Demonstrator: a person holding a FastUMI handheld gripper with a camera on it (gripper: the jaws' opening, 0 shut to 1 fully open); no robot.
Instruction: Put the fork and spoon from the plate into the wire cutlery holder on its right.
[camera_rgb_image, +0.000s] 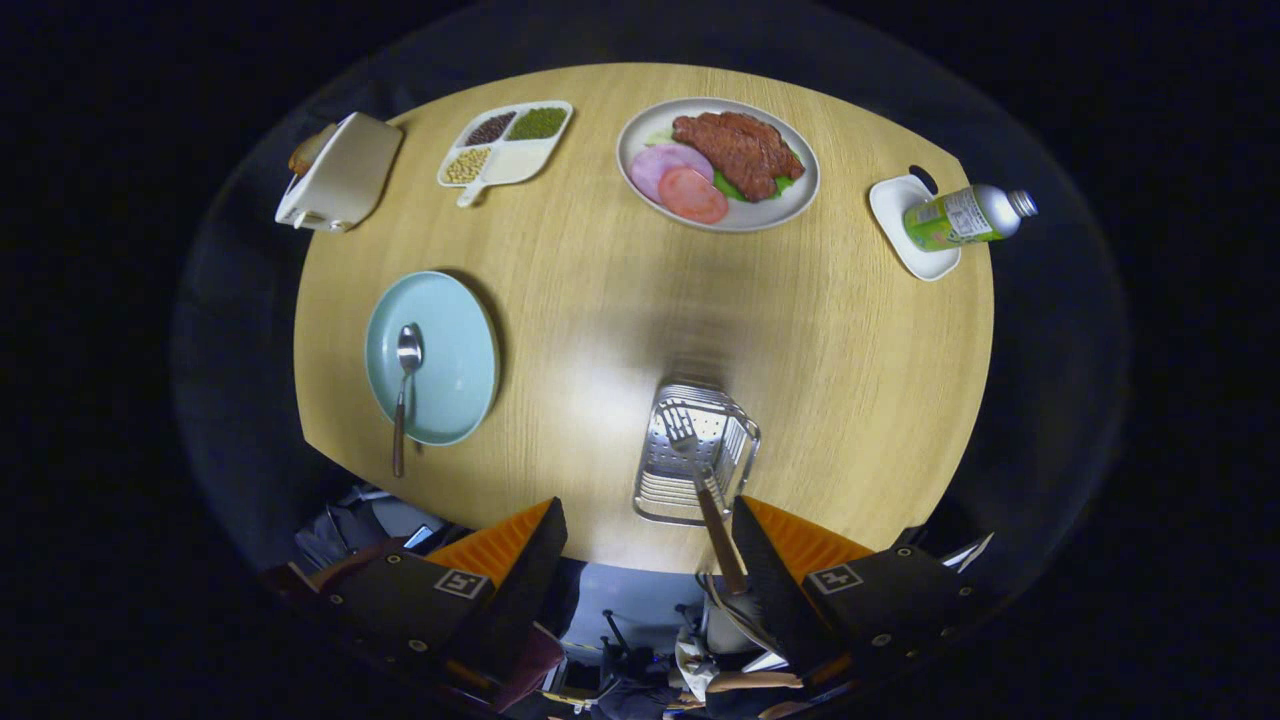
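A light blue plate (455, 340) sits on the round wooden table (600, 290), well to the left of the fingers. On it lies the spoon (405, 385), its bowl on the plate and its brown handle reaching over the near rim. The wire cutlery holder (665, 475) stands just ahead of the fingers, near the right one. The fork (700, 480) leans inside it, tines down in the holder, its brown handle sticking out beside the right finger. My gripper (646, 505) hangs above the table's near edge, open, with neither finger pressing on the fork.
At the far side of the table are a white toaster-like box (340, 172), a divided tray of beans (505, 145), a plate of meat and sliced food (718, 163), and a bottle (965, 215) lying on a small white dish (915, 240). The table's near edge runs under the fingers.
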